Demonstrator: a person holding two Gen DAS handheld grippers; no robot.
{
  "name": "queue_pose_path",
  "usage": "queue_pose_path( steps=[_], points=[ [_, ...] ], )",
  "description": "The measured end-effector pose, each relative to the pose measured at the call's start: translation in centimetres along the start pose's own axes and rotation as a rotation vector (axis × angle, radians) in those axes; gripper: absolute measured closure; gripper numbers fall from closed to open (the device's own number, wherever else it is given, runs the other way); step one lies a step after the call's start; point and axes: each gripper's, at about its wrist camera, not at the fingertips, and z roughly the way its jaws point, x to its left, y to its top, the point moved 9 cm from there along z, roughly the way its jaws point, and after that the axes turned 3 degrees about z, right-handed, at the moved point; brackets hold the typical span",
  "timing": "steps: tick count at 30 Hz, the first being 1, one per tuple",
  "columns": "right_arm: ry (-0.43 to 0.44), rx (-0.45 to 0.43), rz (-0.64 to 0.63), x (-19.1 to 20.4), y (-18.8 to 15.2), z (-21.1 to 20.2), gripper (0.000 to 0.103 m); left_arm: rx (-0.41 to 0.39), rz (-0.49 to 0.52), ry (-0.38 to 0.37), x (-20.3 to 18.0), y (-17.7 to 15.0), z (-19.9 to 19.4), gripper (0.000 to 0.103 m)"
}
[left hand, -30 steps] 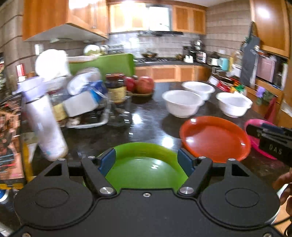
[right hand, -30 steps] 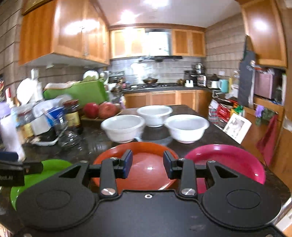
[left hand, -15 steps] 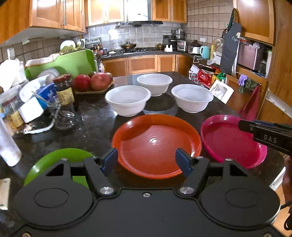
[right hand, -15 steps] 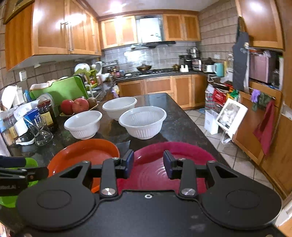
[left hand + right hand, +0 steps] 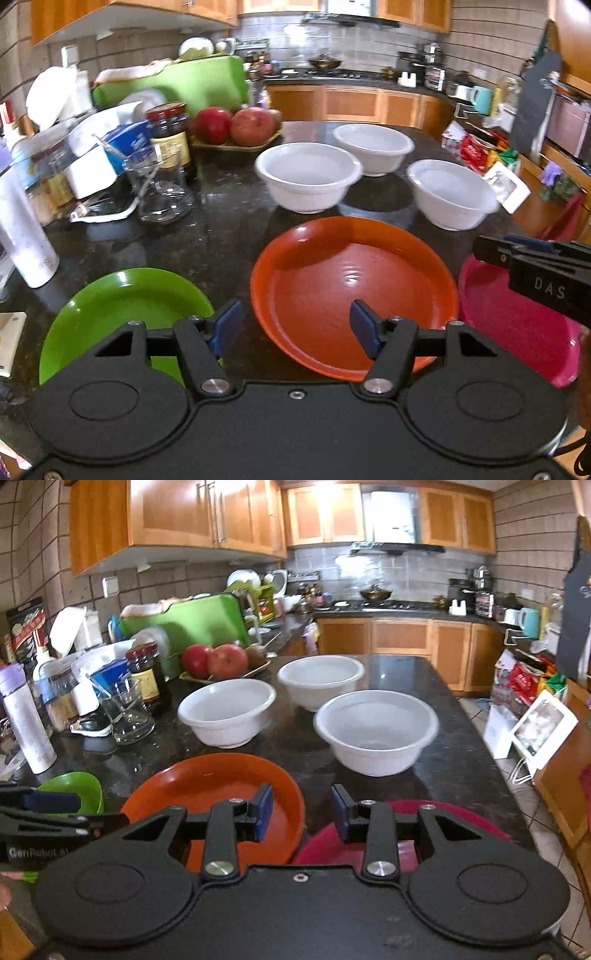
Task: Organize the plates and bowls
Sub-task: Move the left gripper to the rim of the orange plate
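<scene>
Three white bowls [image 5: 308,177], three plates [image 5: 354,288], left hand-held gripper [image 5: 297,328] closing, empty, right hand-held gripper [image 5: 302,814] parted, empty

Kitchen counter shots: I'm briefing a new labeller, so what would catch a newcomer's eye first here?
Three bright plates line the near edge of the dark counter: green plate left, orange plate middle, pink plate right. Behind them stand three white bowls, all empty. Both the left gripper and right gripper hover open, holding nothing.
</scene>
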Motion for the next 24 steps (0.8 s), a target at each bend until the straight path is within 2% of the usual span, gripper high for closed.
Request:
queue_pose_path(
  steps=[4, 13, 16, 20, 24],
  points=[
    [0.011, 0.029, -0.011, 0.8, 0.3, 1.7, 0.068, 0.023, -0.011, 0.007, 1.1, 0.4, 1.0, 0.044],
    [0.002, 0.09, -0.024, 0.9, 0.5, 4.6, 0.075, 0.042, 0.076, -0.023, 0.4, 0.9, 2.6, 0.045],
    [0.004, 0.109, -0.02, 0.7, 0.4, 5.2, 0.077, 0.065, 0.083, -0.022, 0.4, 0.8, 3.4, 0.047],
    [0.004, 0.138, -0.015, 0.6, 0.1, 6.1, 0.078, 0.115, 0.075, -0.03, 0.4, 0.4, 4.4, 0.056],
    [-0.003, 0.156, -0.012, 0.3, -0.2, 6.8, 0.078, 0.148, 0.064, -0.024, 0.8, 0.1, 5.2, 0.057]
  ],
)
